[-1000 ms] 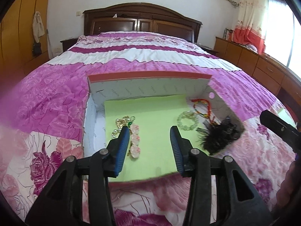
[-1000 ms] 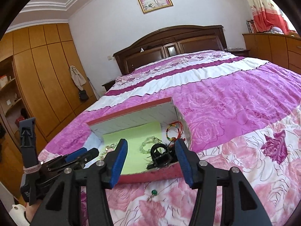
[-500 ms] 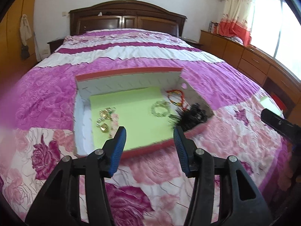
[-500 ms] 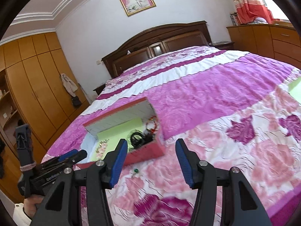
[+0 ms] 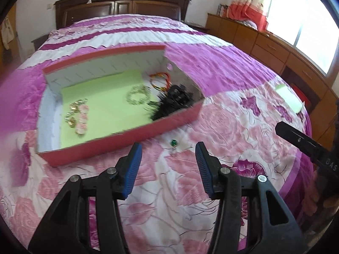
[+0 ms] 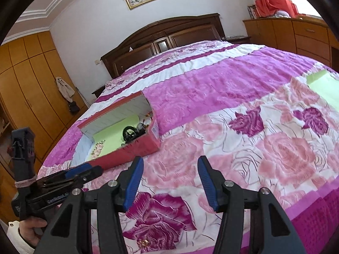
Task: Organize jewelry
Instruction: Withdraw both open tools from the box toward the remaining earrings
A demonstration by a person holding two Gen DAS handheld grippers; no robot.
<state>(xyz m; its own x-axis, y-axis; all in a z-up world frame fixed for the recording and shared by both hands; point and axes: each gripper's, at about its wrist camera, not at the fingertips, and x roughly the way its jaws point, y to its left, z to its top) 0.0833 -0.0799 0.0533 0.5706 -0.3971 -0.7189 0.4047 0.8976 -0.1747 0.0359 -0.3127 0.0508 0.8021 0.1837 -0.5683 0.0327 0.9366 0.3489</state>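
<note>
A red box (image 5: 118, 146) with a green liner lies on the bed and also shows in the right wrist view (image 6: 131, 150). Inside are gold and pink pieces (image 5: 77, 114), a clear bead bracelet (image 5: 137, 97), a red-orange bracelet (image 5: 160, 80) and a black feathered piece (image 5: 173, 101). A small green-stone earring (image 5: 174, 142) lies on the bedspread just in front of the box. My left gripper (image 5: 168, 167) is open and empty just short of the earring. My right gripper (image 6: 170, 180) is open and empty over the bedspread, right of the box.
The pink floral bedspread (image 6: 254, 148) covers the bed. A green sheet (image 6: 324, 84) lies near the bed's right edge. A small gold item (image 6: 145, 242) lies near the front edge. Wooden cabinets (image 5: 275, 48) stand right, wardrobes (image 6: 31, 84) left.
Both grippers have pulled back from the box toward the bed's front edge. The left view has swung right, so the green earring now lies between its fingers. Both stay open.
</note>
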